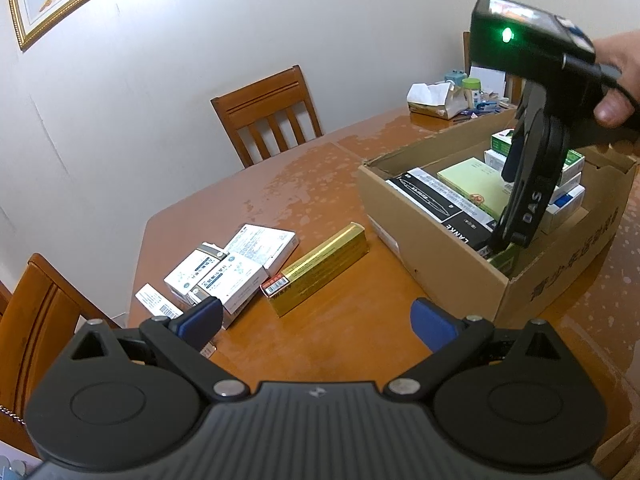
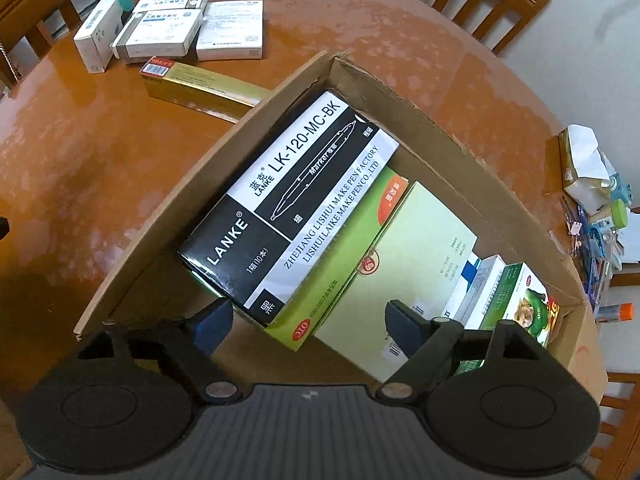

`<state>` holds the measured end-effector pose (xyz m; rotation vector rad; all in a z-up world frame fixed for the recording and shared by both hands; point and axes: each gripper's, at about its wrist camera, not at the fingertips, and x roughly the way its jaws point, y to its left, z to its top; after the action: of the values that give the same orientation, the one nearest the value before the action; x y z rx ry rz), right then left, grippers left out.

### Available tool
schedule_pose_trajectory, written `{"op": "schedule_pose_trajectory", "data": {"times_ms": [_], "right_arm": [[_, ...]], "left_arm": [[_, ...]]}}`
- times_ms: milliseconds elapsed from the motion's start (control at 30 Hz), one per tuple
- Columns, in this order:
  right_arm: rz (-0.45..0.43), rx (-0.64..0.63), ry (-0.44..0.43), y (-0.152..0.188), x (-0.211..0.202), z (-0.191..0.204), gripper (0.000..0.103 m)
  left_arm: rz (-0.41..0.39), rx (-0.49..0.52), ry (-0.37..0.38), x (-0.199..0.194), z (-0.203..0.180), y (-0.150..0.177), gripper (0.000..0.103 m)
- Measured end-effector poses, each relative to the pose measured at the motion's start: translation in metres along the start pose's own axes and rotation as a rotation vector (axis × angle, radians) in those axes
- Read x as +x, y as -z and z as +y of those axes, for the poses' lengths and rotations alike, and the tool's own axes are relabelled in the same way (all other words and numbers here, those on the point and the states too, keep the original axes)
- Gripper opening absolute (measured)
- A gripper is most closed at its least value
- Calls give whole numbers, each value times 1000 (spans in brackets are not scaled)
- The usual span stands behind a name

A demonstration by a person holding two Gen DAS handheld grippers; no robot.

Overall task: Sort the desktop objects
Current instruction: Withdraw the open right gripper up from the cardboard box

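Your box (image 2: pixel 432 144) is part-filled; gold carton (image 1: pixel 320 268) and white packs (image 1: pixel 232 268) remain. Right gripper (image 2: pixel 308 320) and left gripper (image 1: pixel 316 320) gape empty.

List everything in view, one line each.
Cardboard box: one, brown, on the table, part filled.
Marker box: one, black and white, inside.
Green boxes: at least three, inside.
White boxes: about four, clustered on the table.
Gold box: one, between cluster and cardboard box.
Table: one, orange-brown.
Chairs: several, wooden.
Clutter: mixed, table's far edge.
Left tongs: open, empty.
Right tongs: open, over the cardboard box.
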<state>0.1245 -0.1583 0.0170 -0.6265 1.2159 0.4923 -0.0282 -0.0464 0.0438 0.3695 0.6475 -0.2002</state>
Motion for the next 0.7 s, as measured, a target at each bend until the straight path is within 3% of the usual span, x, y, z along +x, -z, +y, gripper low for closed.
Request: {"op": "schedule_pose_trajectory", "data": {"times_ms": [200, 467, 567, 700], "right_arm": [[-106, 166, -16, 9, -41, -19, 87], [-420, 326, -130, 29, -113, 7, 94], [-457, 323, -202, 25, -115, 27, 94], [-452, 291, -231, 14, -113, 56, 94]], "left_arm": [[0, -14, -17, 0, 5, 2, 100], [58, -38, -72, 6, 22, 17, 100], [87, -45, -103, 8, 33, 27, 100], [133, -73, -140, 11, 48, 46, 100]]}}
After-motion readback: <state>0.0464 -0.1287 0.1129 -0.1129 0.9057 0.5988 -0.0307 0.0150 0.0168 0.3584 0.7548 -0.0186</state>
